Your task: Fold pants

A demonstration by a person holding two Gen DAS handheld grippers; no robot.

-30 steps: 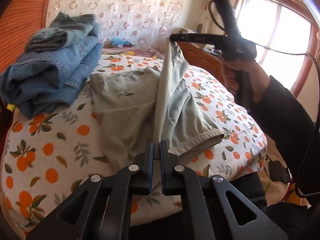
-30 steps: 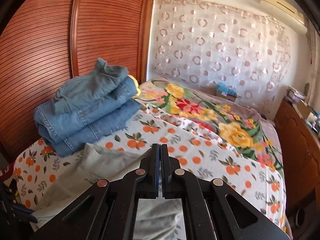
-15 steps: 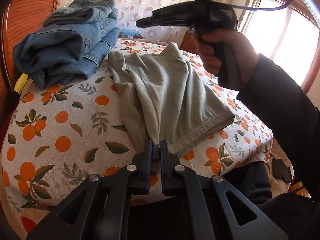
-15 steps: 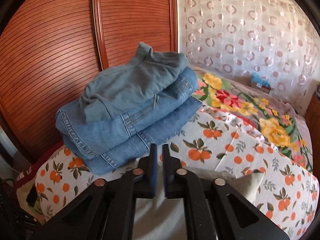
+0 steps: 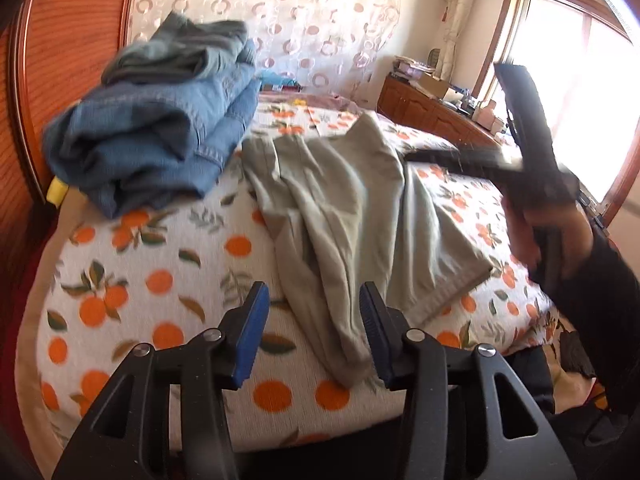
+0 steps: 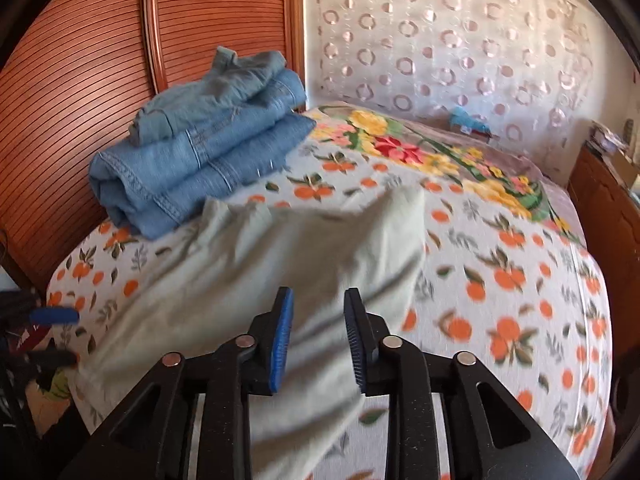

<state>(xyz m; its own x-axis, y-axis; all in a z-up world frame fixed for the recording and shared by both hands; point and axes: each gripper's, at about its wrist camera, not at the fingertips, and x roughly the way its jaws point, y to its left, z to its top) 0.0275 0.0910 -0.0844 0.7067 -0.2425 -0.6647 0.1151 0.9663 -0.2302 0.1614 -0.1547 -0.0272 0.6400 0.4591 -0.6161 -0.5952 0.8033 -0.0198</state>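
Observation:
Pale grey-green pants lie loosely folded on the orange-print bed cover, one end hanging near the bed's front edge. My left gripper is open, its blue pads on either side of the pants' near end, holding nothing. My right gripper is open just above the pants and holds nothing. In the left wrist view the right gripper appears at the right, held in a hand over the pants' far right edge.
A stack of folded blue jeans sits on the bed by the ribbed wooden headboard, left of the pants. A floral blanket covers the far bed. A wooden cabinet stands at right under the window.
Both grippers have opened and let go of the pants, which now lie on the bed. The right gripper has dropped lower and drawn back to the right.

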